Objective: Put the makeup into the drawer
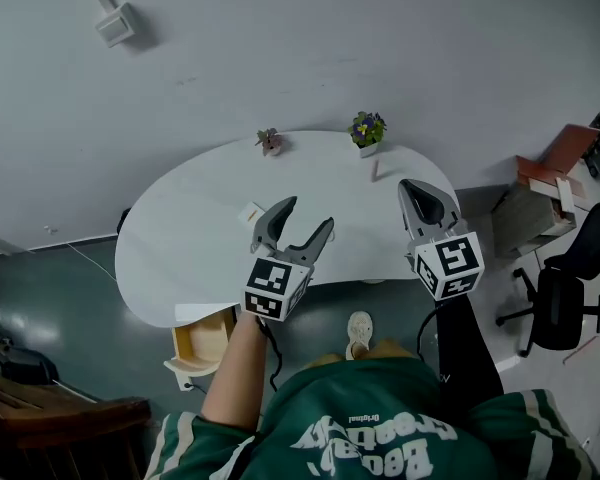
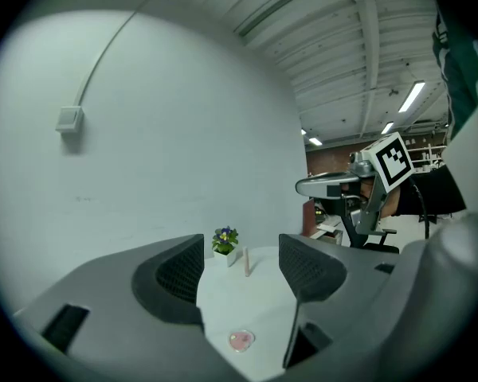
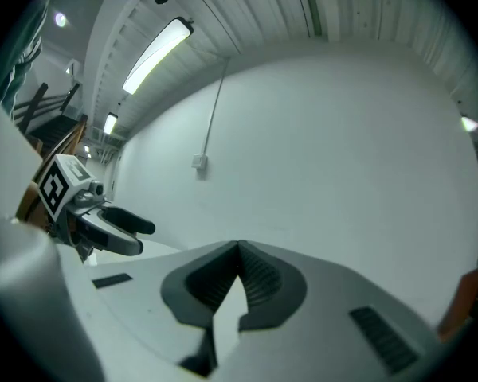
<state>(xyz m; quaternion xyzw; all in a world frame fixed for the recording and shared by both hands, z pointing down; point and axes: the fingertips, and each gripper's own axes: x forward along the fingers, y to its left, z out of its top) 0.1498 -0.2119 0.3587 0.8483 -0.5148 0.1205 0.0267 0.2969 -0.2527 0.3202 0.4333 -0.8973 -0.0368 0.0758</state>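
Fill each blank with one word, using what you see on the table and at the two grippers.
1. The left gripper is ___, with nothing between its fingers.
2. The right gripper is ___.
3. The table holds ___ potted plants.
4. The open drawer sits on the person's ___ side.
Missing words: open; shut; two; left.

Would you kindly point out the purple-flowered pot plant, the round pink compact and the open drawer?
purple-flowered pot plant point(image 1: 367, 128): head view, its blooms.
round pink compact point(image 2: 240, 341): left gripper view, its lid's middle.
open drawer point(image 1: 204, 342): head view, its bare wooden floor.
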